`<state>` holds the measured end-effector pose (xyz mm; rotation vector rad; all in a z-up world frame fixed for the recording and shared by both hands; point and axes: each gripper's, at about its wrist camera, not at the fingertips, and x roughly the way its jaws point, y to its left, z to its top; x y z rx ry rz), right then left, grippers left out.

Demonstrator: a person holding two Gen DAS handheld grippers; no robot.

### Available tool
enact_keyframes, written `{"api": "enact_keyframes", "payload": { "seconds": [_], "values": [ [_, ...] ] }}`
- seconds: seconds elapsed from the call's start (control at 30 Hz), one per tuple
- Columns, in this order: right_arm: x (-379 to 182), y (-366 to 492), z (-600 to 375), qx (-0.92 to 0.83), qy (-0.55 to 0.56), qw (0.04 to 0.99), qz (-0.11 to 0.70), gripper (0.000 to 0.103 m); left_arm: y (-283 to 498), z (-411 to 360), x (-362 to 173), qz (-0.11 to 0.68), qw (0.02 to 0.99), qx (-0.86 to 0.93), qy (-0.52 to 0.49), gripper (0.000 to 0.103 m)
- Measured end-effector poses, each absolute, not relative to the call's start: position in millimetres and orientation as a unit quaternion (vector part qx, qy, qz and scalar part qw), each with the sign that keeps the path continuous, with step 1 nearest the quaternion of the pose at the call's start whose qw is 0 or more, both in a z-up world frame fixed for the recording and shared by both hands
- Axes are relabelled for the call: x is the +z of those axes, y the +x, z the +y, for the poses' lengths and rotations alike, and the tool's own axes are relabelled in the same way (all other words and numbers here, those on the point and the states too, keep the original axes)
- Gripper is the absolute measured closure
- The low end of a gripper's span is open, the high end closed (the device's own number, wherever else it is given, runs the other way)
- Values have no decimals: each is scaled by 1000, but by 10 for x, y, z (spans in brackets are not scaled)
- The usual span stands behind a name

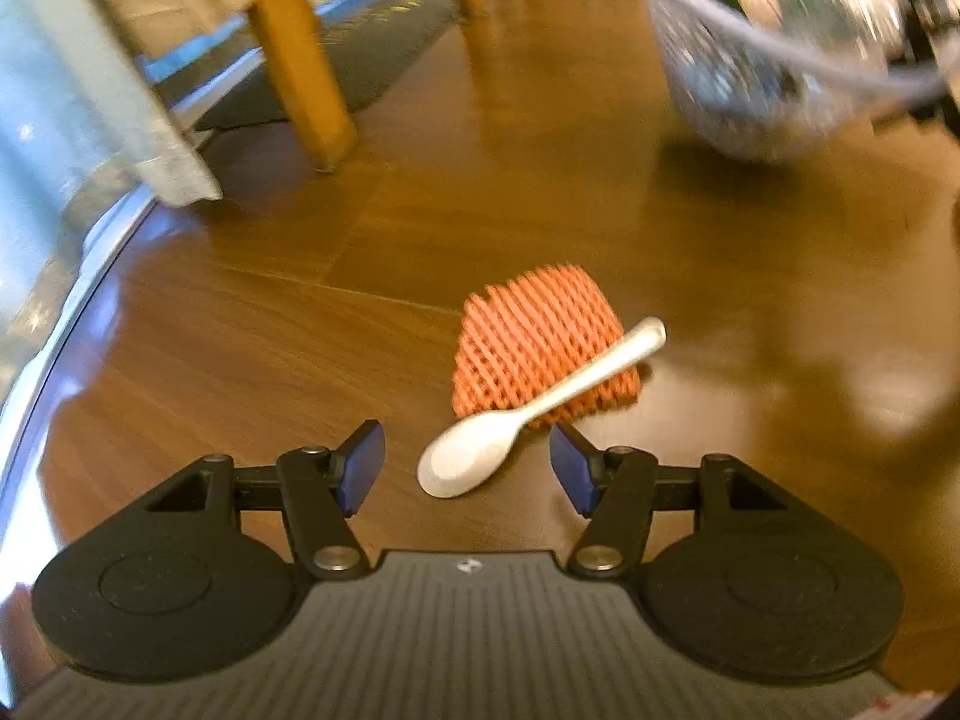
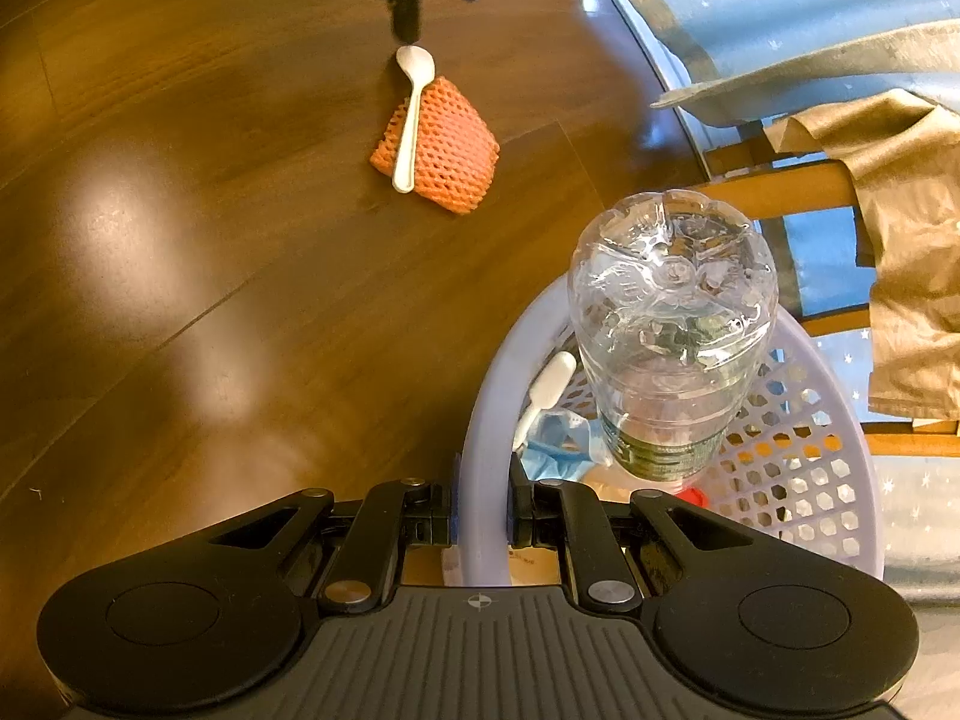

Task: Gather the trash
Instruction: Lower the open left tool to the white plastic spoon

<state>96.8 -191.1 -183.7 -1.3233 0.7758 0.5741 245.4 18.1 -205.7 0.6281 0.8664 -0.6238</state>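
A white plastic spoon [image 1: 480,450] lies on the wooden floor, its handle resting across an orange foam net [image 1: 528,330]. My left gripper [image 1: 467,471] hovers low over the floor, open, with the spoon's bowl between its blue pads [image 1: 360,471] and neither pad touching it. From the right wrist view the spoon [image 2: 411,120], the net [image 2: 453,147] and the left gripper [image 2: 438,0] sit at the top. My right gripper [image 2: 480,510] is shut on the rim of a lavender perforated basket [image 2: 840,372]. The basket holds an upturned clear bottle [image 2: 672,324].
The basket [image 1: 780,60] hangs blurred at upper right in the left wrist view. It also holds a second white spoon [image 2: 546,390] and a blue wrapper [image 2: 558,444]. Wooden chair legs [image 1: 300,60], a dark mat [image 1: 372,48] and pale cloth [image 1: 90,90] border the floor.
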Motion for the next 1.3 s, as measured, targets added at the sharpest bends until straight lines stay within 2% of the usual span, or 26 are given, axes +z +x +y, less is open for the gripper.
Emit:
{"api": "enact_keyframes", "payload": {
  "seconds": [0.3, 0.5, 0.8, 1.03, 1.3],
  "values": [
    [-1869, 951, -1890, 262, -593, 678, 346, 93, 2503, 67, -2464, 398, 776, -333, 359, 46],
    [-1890, 941, -1883, 263, -596, 676, 344, 93, 2642, 40, -2613, 401, 771, -338, 361, 46],
    [-1883, 954, -1882, 261, -594, 679, 344, 93, 2720, 50, -2598, 447, 754, -356, 324, 48],
    [-1865, 970, -1879, 260, -592, 681, 343, 93, 2493, 44, -2566, 474, 733, -387, 297, 59],
    [-1852, 969, -1876, 260, -591, 682, 343, 93, 2340, -24, -2544, 461, 726, -416, 295, 59]
  ]
}}
